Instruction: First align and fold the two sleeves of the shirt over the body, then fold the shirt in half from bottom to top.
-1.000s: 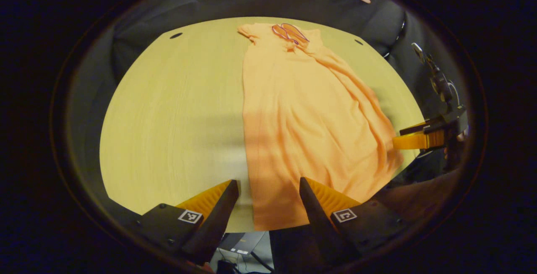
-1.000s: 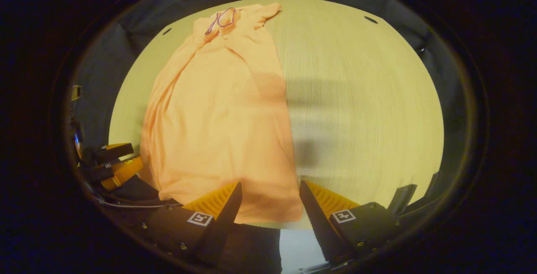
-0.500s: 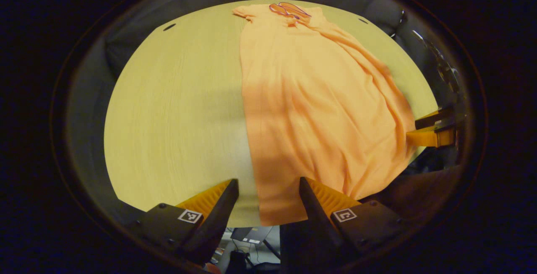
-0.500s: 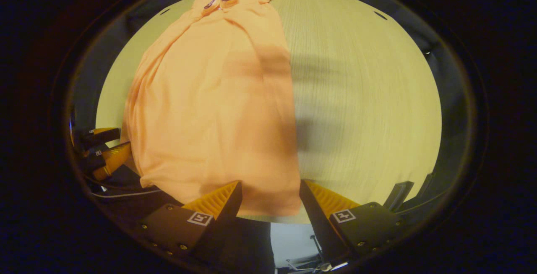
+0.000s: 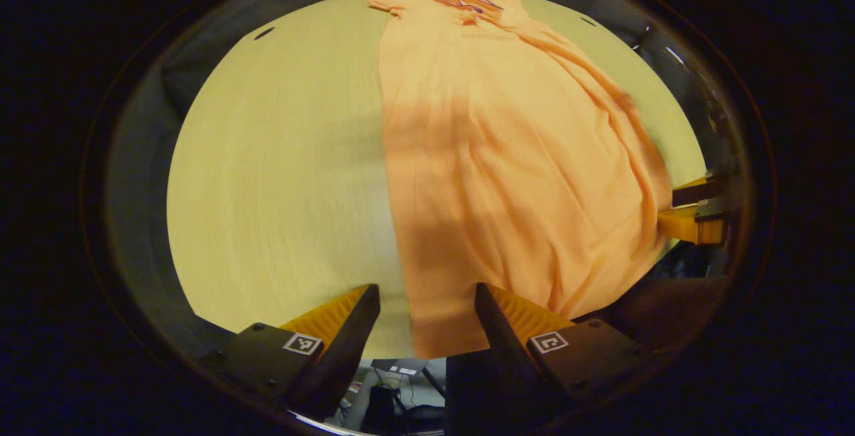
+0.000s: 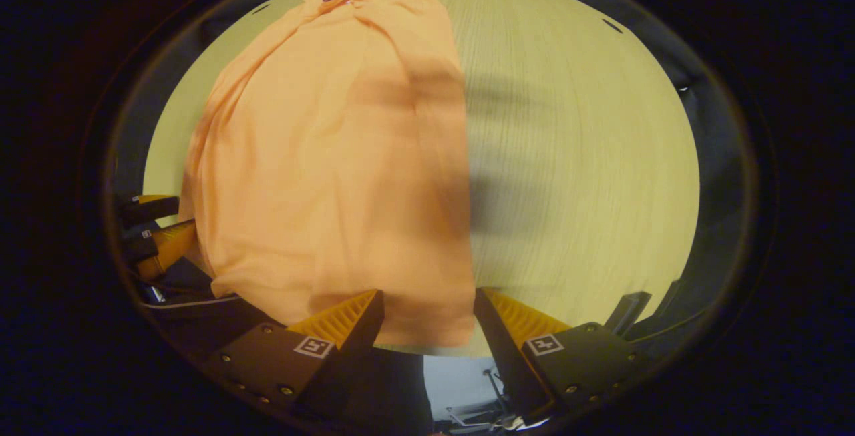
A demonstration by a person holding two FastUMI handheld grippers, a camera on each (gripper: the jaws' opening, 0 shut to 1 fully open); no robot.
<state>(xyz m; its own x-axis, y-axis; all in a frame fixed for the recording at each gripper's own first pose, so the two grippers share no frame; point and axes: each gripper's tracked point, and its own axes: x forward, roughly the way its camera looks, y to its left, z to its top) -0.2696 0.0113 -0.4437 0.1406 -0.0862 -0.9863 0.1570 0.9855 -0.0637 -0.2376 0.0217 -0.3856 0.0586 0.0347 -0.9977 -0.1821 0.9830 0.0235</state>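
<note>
Cloth shirt [image 5: 507, 155]; table [image 5: 280, 169] seemingly wood.

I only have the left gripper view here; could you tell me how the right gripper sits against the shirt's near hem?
Observer: In the right gripper view, the right gripper is open, with the hem corner of the shirt lying between its fingers.
Operator: Thank you. Is the table to the right of that corner bare?
Observer: Yes, the table there is bare wood, crossed by a shadow.
Operator: And can you see my left gripper from there?
Observer: Yes, the left gripper sits at the shirt's other hem corner, at that view's left edge.
</note>
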